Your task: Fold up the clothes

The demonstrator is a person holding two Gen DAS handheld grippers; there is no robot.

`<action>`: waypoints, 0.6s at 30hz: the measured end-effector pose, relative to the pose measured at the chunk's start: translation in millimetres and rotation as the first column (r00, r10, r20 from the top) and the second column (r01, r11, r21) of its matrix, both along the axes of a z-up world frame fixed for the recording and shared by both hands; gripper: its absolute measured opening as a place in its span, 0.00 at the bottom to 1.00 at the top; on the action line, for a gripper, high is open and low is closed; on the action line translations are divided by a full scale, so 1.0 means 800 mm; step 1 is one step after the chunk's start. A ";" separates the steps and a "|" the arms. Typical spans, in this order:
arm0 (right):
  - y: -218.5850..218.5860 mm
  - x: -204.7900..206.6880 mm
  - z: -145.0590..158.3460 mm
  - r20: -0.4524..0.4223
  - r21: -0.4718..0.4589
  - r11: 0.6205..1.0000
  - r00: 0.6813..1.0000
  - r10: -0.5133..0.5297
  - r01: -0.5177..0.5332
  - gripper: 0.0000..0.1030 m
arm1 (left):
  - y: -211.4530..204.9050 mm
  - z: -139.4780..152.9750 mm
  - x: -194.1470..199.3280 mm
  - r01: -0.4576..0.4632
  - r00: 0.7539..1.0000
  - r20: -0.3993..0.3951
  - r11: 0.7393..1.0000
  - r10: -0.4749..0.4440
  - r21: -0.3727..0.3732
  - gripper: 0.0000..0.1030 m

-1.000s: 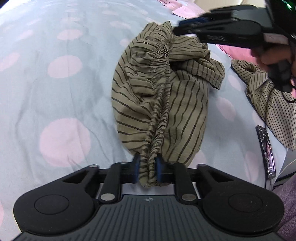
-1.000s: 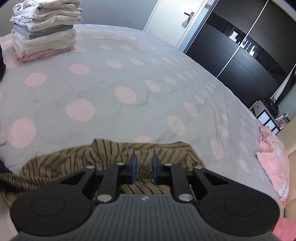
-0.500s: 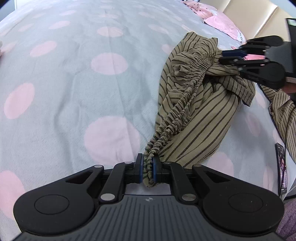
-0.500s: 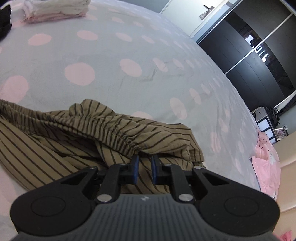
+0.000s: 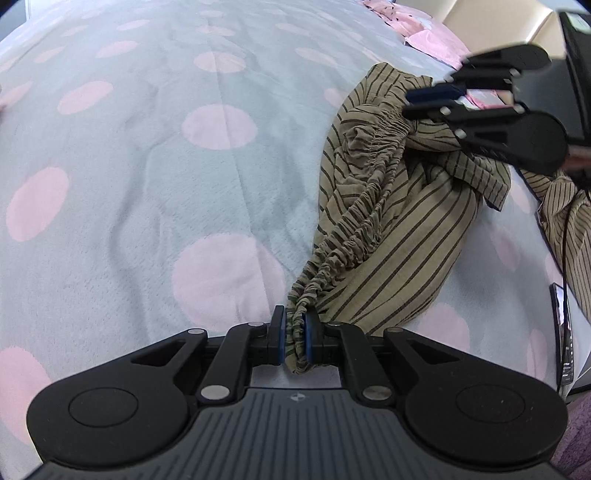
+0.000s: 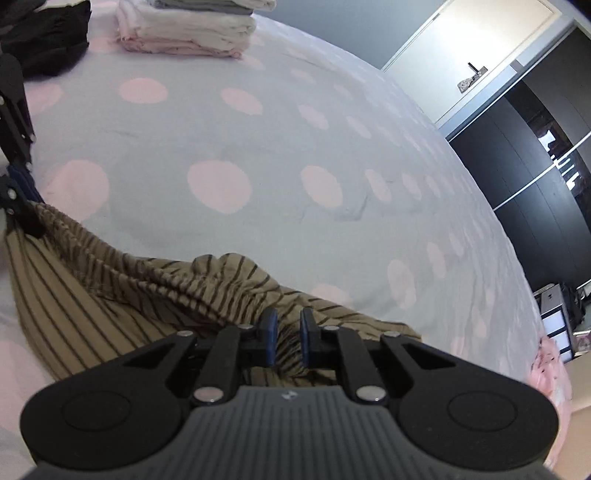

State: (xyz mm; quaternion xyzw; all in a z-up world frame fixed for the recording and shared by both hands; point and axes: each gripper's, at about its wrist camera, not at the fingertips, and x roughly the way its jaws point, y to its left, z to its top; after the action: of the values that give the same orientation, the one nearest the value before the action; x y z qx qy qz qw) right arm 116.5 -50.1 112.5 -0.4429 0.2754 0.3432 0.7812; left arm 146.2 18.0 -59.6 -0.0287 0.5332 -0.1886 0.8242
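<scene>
A pair of olive-brown striped shorts (image 5: 402,229) with a gathered elastic waistband lies bunched on the grey bedspread with pink dots (image 5: 147,166). My left gripper (image 5: 294,332) is shut on one end of the waistband. My right gripper (image 6: 284,328) is shut on the other end of the waistband; it also shows in the left wrist view (image 5: 432,101). The waistband (image 6: 147,273) runs between the two grippers, partly stretched. The left gripper also shows at the left edge of the right wrist view (image 6: 16,192).
A stack of folded pale clothes (image 6: 192,33) and a dark garment (image 6: 48,33) sit at the far side of the bed. Another striped garment (image 5: 565,218) and a phone (image 5: 563,332) lie at the right. Pink clothes (image 5: 417,33) lie near the headboard. Dark wardrobe doors (image 6: 524,147) stand beyond the bed.
The right gripper has come down and closed on the far end of the waistband. The two grippers have moved apart, drawing the waistband out longer across the bed.
</scene>
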 end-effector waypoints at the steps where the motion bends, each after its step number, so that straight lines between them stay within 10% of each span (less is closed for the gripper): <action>1: 0.003 0.003 -0.001 0.003 -0.016 1.000 1.000 0.002 -0.002 0.13 | 0.000 0.000 -0.001 -0.001 1.000 -0.001 1.000 0.001 -0.001 0.07; 18: 0.005 -0.047 -0.064 0.196 -0.363 0.920 0.952 0.234 -0.151 0.21 | -0.001 -0.003 -0.002 0.008 1.000 0.004 1.000 -0.008 0.003 0.07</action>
State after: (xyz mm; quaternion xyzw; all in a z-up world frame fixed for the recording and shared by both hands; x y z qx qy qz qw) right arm 78.9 -45.8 61.6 -0.6350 0.1910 0.3105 0.6811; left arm 144.6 16.9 -61.6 -0.0248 0.5321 -0.1912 0.8244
